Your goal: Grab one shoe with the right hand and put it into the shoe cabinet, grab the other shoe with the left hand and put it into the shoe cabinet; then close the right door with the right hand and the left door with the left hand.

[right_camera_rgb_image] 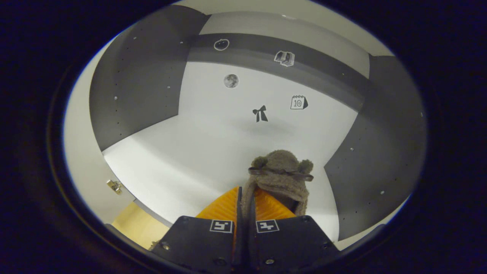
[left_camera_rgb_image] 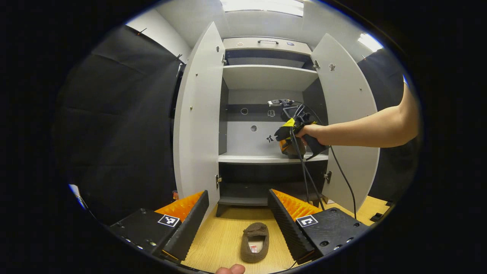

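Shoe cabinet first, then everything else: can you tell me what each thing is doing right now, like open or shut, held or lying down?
Shoe cabinet: open.
Left door: swung wide.
Right door: swung wide.
Right gripper: shut on the held shoe, inside the cabinet.
Held shoe: pinched by its edge over the shelf.
Floor shoe: lying on the floor, opening up.
Left gripper: open, above the floor shoe.

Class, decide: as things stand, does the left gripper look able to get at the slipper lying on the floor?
Probably yes. The left gripper is open, the slipper lies on the bare floor between and just ahead of its jaws, and nothing stands between them.
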A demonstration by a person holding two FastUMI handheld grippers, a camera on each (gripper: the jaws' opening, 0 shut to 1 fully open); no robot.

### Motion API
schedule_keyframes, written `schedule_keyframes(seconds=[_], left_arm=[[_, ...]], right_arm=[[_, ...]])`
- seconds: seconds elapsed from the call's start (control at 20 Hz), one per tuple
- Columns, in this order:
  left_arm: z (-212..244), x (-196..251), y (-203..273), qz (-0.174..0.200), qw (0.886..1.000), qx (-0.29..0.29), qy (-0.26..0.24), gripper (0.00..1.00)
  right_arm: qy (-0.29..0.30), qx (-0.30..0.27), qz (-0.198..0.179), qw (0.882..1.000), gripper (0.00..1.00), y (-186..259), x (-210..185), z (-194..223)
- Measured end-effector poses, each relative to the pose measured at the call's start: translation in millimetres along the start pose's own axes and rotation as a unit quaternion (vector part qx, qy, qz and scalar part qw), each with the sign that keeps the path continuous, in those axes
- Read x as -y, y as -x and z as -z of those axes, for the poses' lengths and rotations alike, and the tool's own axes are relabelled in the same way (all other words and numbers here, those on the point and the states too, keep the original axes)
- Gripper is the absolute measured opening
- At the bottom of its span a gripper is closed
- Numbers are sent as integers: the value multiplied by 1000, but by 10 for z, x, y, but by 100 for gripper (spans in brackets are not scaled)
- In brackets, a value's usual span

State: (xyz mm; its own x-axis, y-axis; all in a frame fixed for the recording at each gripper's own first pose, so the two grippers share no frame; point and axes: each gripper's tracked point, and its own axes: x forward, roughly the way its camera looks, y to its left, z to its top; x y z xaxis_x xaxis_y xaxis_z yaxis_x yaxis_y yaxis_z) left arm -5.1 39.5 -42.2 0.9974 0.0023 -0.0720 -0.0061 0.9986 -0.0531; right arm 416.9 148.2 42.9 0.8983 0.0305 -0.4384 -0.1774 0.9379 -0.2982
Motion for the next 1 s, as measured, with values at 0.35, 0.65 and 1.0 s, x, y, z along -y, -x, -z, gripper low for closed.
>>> schedule_keyframes(seconds=[0.35,0.65,1.0], left_arm=[[18,44,-23,9,1000,2,-3,95],[33,125,-53,19,1000,2,-2,95],[36,188,-37,26,1000,3,-6,95]], right_arm=[[5,-6,-5,1000,52,288,-30,-68],[11,62,-25,998,52,989,9,-271],[-37,140,-52,988,55,1836,-61,181]])
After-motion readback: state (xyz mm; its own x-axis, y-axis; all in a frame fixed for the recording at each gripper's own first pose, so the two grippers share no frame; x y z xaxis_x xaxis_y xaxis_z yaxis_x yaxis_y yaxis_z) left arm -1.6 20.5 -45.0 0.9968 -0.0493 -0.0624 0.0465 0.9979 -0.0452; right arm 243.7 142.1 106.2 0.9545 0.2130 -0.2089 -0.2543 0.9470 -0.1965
